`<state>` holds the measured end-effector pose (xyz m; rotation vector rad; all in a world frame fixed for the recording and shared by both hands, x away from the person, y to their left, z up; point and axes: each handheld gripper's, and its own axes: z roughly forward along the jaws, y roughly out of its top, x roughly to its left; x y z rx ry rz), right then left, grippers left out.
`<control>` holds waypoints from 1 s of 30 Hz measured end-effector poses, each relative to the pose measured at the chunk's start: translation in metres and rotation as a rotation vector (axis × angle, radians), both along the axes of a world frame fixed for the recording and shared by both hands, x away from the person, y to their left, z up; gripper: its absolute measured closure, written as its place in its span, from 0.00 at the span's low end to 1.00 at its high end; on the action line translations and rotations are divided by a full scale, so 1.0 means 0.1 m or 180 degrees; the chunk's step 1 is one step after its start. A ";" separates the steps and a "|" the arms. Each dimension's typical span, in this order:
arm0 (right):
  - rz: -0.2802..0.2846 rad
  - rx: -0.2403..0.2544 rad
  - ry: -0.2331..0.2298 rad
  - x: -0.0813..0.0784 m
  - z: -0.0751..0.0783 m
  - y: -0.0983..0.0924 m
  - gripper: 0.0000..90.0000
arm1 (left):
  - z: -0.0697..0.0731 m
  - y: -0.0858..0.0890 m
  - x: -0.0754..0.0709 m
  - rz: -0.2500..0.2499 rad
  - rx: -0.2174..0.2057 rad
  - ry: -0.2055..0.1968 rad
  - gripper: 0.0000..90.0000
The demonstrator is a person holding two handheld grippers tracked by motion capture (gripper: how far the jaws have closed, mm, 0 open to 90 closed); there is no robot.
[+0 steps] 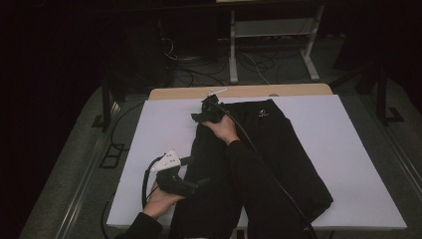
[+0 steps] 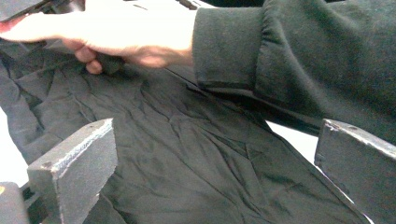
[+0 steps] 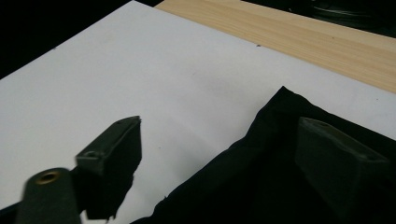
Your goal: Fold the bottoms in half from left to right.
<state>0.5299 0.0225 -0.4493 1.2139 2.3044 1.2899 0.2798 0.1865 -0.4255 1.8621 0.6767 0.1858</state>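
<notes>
black trousers [image 1: 278, 149] lie lengthwise, waistband far.

White sheet [image 1: 164, 129] covers most of tabletop from my vantage; bare wood strip [image 1: 184, 92] along far edge. Beyond table I see metal shelf frame [image 1: 271, 35] and loose cables [image 1: 199, 69] on grey floor [image 1: 64, 164].

We find no readable text, only a small white logo [image 1: 262, 114], too small for us to make out, on the black garment [image 1: 293, 164], no numbers or labels we can read elsewhere.
</notes>
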 end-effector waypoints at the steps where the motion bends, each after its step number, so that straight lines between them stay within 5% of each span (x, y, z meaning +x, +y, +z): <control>1: -0.0052 -0.0011 0.0002 0.00 -0.02 0.01 0.22 | 0.00 0.00 0.00 -0.0005 0.0002 0.0000 0.00; 7: -0.0246 -0.0107 0.0054 0.04 -0.05 0.02 0.36 | 0.00 0.00 0.00 -0.0012 -0.0001 -0.0002 0.00; 15: -0.0295 -0.0159 0.0081 0.05 -0.06 0.02 0.57 | 0.00 0.00 0.01 -0.0009 -0.0003 -0.0001 0.00; 24: -0.0277 -0.0238 0.0190 0.08 -0.08 0.05 0.94 | -0.01 0.01 0.02 0.0029 0.0017 -0.0001 0.00; 30: -0.0302 -0.0301 0.0114 0.04 -0.04 0.08 0.95 | -0.01 0.06 -0.01 0.0120 0.0073 0.0099 0.00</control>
